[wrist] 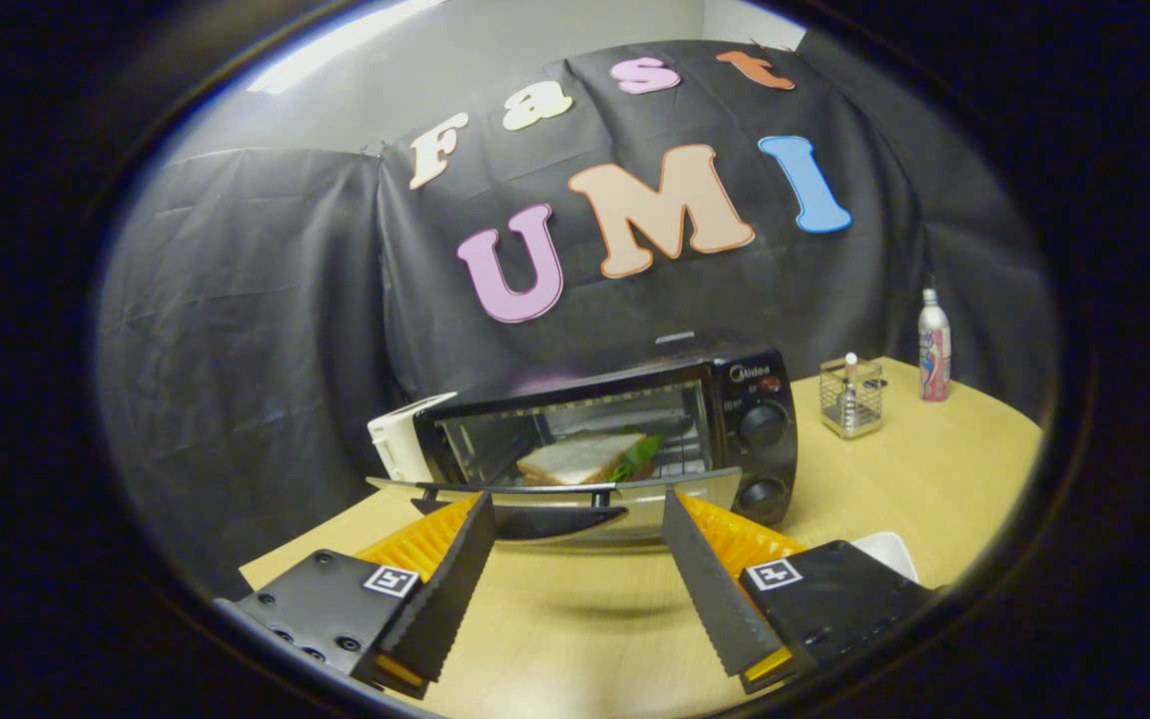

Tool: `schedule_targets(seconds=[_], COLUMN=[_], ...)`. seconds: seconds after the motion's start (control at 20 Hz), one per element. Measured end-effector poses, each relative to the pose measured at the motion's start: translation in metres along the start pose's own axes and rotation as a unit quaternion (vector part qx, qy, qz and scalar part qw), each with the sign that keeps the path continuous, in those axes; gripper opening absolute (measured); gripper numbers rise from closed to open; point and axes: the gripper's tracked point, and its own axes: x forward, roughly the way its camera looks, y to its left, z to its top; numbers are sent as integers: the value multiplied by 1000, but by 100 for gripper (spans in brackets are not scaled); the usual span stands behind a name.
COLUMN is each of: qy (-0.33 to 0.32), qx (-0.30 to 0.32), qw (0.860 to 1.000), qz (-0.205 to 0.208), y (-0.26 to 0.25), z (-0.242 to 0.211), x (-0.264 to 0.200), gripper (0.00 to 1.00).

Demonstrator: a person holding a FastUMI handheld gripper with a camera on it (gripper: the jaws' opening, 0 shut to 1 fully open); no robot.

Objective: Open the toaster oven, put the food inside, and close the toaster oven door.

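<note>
A black toaster oven (735, 399) stands on the wooden table (914, 489), just ahead of my fingers. Its glass door (555, 489) hangs open, folded down and nearly level, with its dark handle (535, 517) along the front edge. Inside, on the rack, lies a sandwich (585, 457) of white bread with green lettuce showing at its right side. My gripper (575, 509) is open, its fingertips standing wide apart at either end of the door's handle. Nothing is held between the fingers.
To the right of the oven stands a small wire holder (850, 399) with a bottle in it, and beyond it a pink-and-white spray bottle (933, 350). A white dish (889, 551) peeks out behind the right finger. Black cloth walls the table's far side.
</note>
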Motion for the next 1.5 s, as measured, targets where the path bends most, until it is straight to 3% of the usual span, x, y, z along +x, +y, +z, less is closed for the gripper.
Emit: schedule_targets(seconds=[0.5,0.8,1.15,1.35,1.5], qy=[-49,-33,-64,-68,-66], qx=[-21,-11,-25,-17,-38], qw=[998,999,998,997,995], qz=[-31,-27,-11,-25,-68], y=[-9,-11,-26,-53,-89], z=[46,47,98,121,131], x=[68,69,8,-31,-51], gripper=[100,100,97,97,97])
